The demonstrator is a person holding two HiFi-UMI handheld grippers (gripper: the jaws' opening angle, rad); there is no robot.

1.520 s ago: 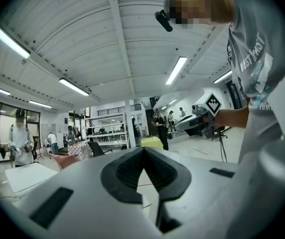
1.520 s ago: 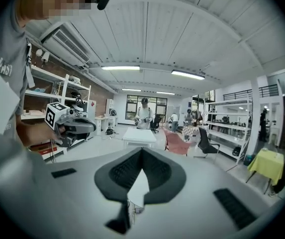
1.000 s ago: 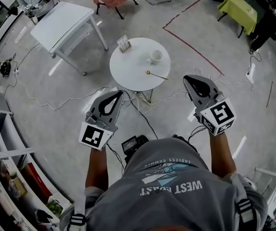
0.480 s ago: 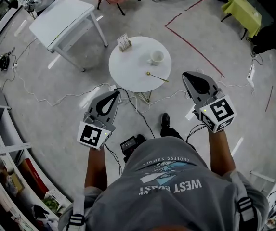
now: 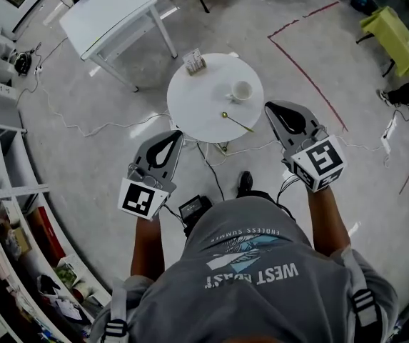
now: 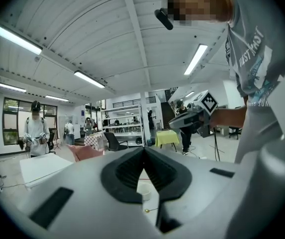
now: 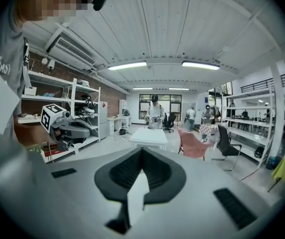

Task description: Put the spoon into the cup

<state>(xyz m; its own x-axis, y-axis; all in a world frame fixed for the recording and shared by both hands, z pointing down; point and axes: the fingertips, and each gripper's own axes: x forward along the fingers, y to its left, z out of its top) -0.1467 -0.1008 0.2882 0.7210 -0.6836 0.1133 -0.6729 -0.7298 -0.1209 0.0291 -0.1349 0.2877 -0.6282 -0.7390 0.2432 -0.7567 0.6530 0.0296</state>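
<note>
Grey workshop floor surrounds a small round white tabletop (image 5: 190, 113); both claws hang short of it, the left claw (image 5: 176, 133) and right claw (image 5: 269, 106) each clenched on nothing. Toward its right side stands the cup (image 5: 242, 90), and the spoon (image 5: 237, 122) lies flat near it, toward the person. It looks like thin, stiff, light and probably slippery metal, best pinched mid-handle.

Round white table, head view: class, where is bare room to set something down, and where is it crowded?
Free: the left half of the round white table, between the small card stand at its far rim and the gold spoon. Crowded: the right half, with the white cup just beyond the spoon.
</note>
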